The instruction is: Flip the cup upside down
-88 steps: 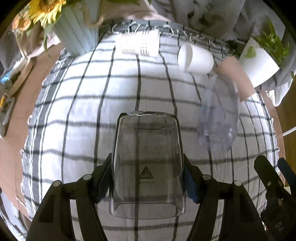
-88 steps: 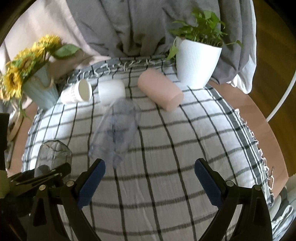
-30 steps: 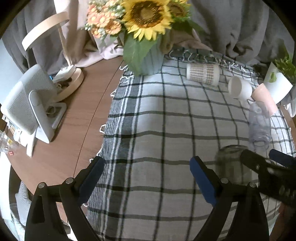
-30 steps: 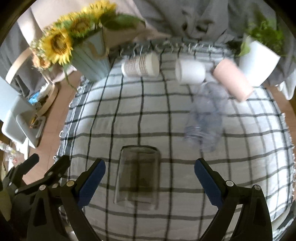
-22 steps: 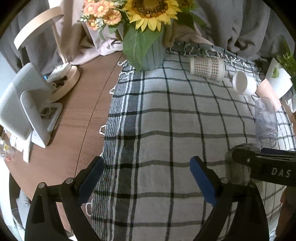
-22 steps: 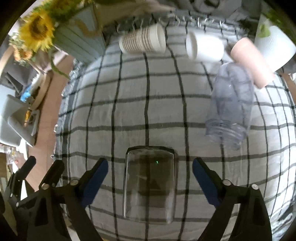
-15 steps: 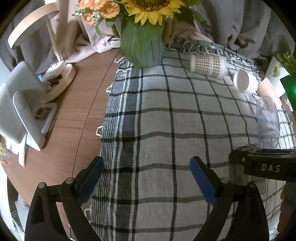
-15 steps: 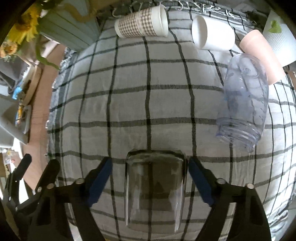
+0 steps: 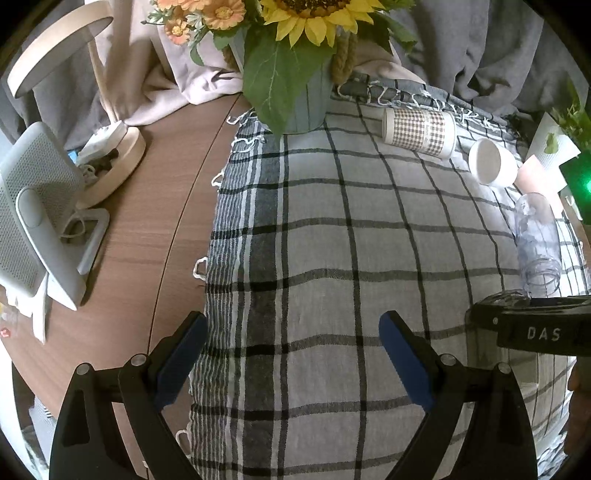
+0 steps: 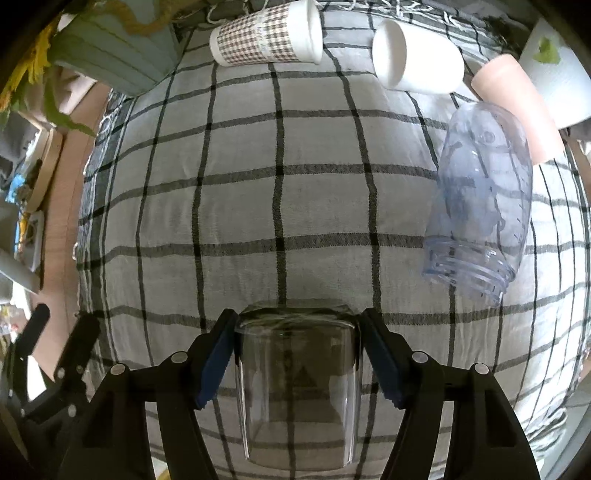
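Right gripper [image 10: 297, 354] fingers clamp the empty clear cup [image 10: 297, 391] — left gripper [image 9: 291, 363] fingers wide, holding nothing.

Your tablecloth [image 10: 280, 206] is pale grey with a black check, turning to dense dark stripes along its left edge, and has white fringe. The table [image 9: 147, 206] beneath is brown wood grain. The glass cup [image 10: 297, 391] is clear, with a small dark triangle mark. Your fingers [image 10: 214, 365] are black with blue pads. One paper cup [image 10: 266, 35] wears a brown-and-white houndstooth print with a white rim; the next cup [image 10: 421, 59] is plain white; the tumbler [image 10: 517, 107] is pale pink. The plastic jar [image 10: 480, 206] is clear with a bluish tint. You have yellow and orange flowers [image 9: 303, 14] in a pale blue ribbed vase [image 9: 306, 107].
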`<state>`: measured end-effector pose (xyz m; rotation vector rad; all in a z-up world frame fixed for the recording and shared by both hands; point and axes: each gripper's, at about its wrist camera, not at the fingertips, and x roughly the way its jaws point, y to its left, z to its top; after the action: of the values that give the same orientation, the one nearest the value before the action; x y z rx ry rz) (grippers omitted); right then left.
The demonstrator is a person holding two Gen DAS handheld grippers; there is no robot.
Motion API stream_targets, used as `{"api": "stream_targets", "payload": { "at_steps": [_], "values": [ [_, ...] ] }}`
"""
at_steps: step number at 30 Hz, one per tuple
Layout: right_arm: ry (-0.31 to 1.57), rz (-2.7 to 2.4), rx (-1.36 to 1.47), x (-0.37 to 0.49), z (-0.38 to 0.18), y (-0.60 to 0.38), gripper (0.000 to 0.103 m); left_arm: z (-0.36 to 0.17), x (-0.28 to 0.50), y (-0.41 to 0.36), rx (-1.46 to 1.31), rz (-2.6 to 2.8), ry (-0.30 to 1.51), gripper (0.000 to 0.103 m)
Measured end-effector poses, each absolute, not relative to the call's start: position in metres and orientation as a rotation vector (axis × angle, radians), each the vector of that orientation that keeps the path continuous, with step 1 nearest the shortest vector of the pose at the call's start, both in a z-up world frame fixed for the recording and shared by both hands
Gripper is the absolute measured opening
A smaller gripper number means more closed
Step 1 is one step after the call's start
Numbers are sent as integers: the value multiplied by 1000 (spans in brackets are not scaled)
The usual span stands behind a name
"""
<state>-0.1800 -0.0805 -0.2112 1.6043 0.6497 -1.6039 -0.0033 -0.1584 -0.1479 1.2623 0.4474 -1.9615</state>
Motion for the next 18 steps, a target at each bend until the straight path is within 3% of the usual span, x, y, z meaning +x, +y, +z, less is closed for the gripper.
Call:
{"api": "stream_targets", "payload": {
  "at_steps": [11,18],
  "values": [
    [636,-1624,1594,-171,-198,-70,67,-148,-1,-161,1261,-1970,439,95],
    [567,-1763,1391,-161,-158,-53,67,-145,1,-161,1252,-1973,417,95]
  ]
}}
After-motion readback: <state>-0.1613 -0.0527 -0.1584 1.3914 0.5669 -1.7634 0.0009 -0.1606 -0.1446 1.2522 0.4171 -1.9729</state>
